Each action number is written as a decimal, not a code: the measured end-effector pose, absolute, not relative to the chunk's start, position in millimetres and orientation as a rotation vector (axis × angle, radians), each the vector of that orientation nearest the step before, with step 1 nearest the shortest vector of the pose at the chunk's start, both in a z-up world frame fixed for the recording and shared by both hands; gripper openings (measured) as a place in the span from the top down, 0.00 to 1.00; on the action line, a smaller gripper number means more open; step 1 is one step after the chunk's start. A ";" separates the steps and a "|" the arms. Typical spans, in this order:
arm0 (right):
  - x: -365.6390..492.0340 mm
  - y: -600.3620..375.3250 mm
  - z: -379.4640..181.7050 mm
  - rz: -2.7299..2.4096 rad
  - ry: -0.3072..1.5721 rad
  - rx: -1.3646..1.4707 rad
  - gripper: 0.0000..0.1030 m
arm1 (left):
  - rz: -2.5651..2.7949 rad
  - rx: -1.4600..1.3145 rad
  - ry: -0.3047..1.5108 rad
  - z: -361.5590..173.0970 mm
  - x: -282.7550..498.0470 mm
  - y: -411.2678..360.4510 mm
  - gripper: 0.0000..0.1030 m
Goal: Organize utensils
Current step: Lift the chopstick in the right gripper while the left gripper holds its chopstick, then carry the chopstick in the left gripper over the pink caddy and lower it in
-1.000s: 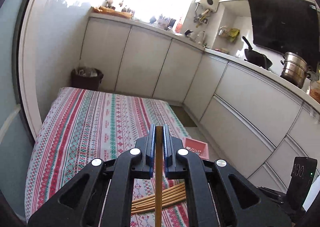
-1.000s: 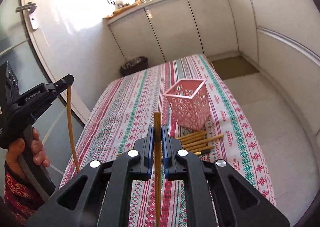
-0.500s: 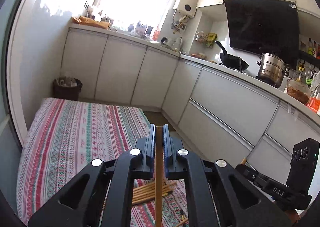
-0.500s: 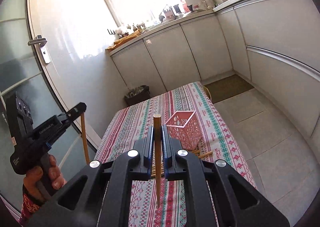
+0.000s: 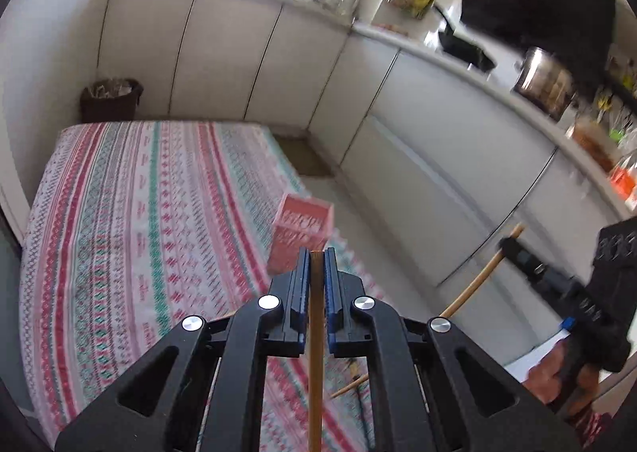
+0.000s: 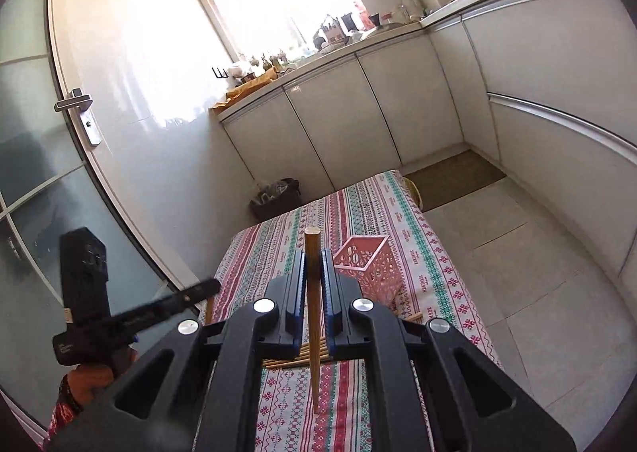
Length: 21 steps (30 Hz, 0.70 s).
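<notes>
Right wrist, chopstick (image 6: 313,293) clamped upright in tool (image 6: 313,265)

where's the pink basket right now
The pink basket stands upright on the striped tablecloth, just beyond the loose chopsticks, ahead-right of the right gripper.

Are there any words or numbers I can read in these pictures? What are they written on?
None can be read for sure.
Tablecloth: small dark words printed along its stripes, too small to read.
Left gripper: pale lettering on its black side, blurred.
Right gripper: marks on the black body behind it, blurred.
Pink basket: only a cut-out pattern, no words.
Countertop items by the window: any labels too small to tell.
</notes>
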State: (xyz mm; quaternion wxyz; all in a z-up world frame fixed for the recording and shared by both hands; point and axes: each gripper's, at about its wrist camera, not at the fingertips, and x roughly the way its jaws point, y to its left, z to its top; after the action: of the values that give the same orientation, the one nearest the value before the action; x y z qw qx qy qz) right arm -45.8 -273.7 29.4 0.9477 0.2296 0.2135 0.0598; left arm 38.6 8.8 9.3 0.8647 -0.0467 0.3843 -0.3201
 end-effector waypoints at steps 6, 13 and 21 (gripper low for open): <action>-40.9 -284.4 7.3 0.124 0.478 0.533 0.92 | -0.633 0.175 1.262 -104.5 65.9 -14.1 0.94; -31.0 -299.7 -15.3 0.121 0.509 0.598 0.92 | -0.556 0.375 1.421 -163.7 72.4 -34.2 0.94; -27.9 -308.7 -20.3 0.130 0.517 0.621 0.92 | -0.526 0.567 1.553 -171.9 82.1 -62.4 0.92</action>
State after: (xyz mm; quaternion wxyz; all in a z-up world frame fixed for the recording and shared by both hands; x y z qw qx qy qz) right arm -27.9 -308.7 -20.3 0.9173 0.3021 0.2515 0.0631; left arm 82.1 -62.4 -171.9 0.6468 0.2491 0.6827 -0.2311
